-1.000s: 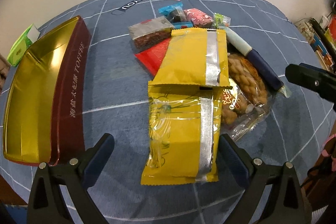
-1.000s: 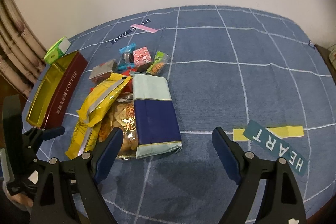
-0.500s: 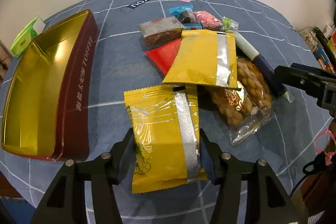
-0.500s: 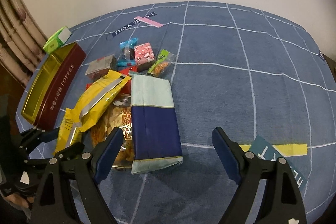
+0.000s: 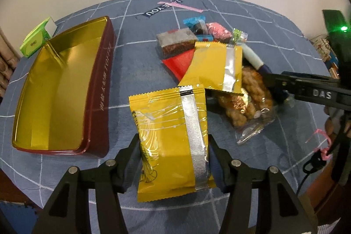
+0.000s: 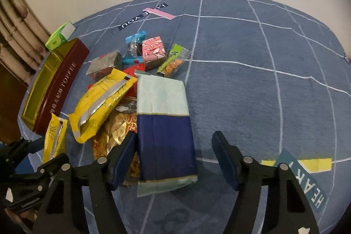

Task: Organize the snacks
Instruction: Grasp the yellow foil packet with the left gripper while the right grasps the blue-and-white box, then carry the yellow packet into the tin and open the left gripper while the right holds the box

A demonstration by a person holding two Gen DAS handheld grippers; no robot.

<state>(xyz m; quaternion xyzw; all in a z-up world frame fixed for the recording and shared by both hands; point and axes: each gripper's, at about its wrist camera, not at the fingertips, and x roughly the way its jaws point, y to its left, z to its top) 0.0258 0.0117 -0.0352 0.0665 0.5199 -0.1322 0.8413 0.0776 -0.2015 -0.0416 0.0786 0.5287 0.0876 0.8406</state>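
Yellow snack packet (image 5: 173,142) is pinched in left gripper (image 5: 173,159); right gripper (image 6: 173,159), jaws spread, straddles blue-and-mint pack (image 6: 163,124), which partly hides pastry bag (image 6: 118,133).

Dim warm indoor light, foil glare, strong fisheye warp, dark corners.

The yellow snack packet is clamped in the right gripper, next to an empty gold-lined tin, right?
Not quite: the left gripper holds the yellow snack packet, as the left wrist view shows. The right gripper is open, around a blue-and-mint packet. The gold-lined tin is indeed empty.
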